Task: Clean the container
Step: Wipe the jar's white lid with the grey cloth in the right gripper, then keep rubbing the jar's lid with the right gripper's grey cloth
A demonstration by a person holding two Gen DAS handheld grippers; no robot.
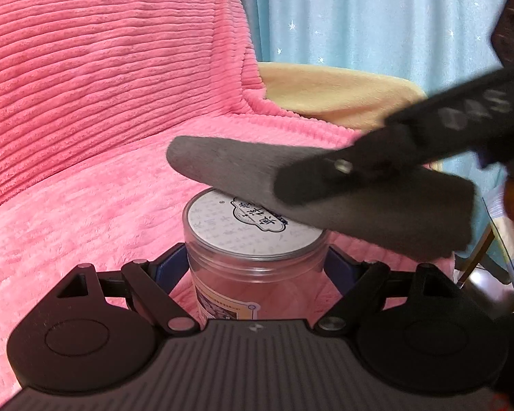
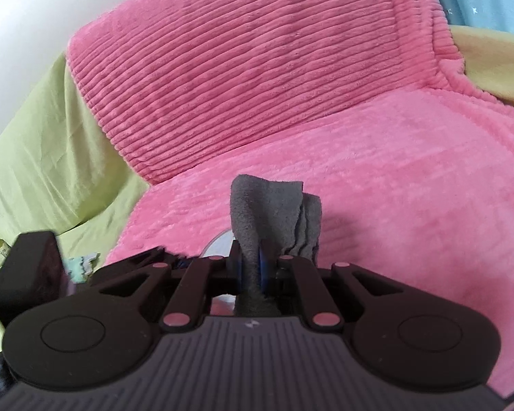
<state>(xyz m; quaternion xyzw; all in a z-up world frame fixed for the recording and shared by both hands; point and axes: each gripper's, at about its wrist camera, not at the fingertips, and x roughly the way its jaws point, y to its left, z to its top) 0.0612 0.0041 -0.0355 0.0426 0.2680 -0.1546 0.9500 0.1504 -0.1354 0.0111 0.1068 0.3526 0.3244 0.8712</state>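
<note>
A clear plastic jar with a white printed lid stands upright between the fingers of my left gripper, which is shut on its body. My right gripper is shut on a folded grey cloth. In the left wrist view the cloth lies across the far right part of the lid, with the right gripper's finger on top of it. In the right wrist view only a sliver of the lid shows beside the cloth.
A pink ribbed blanket covers the sofa seat and back behind the jar. A yellow cushion and blue star curtain are at the right. A green sheet lies to the left in the right wrist view.
</note>
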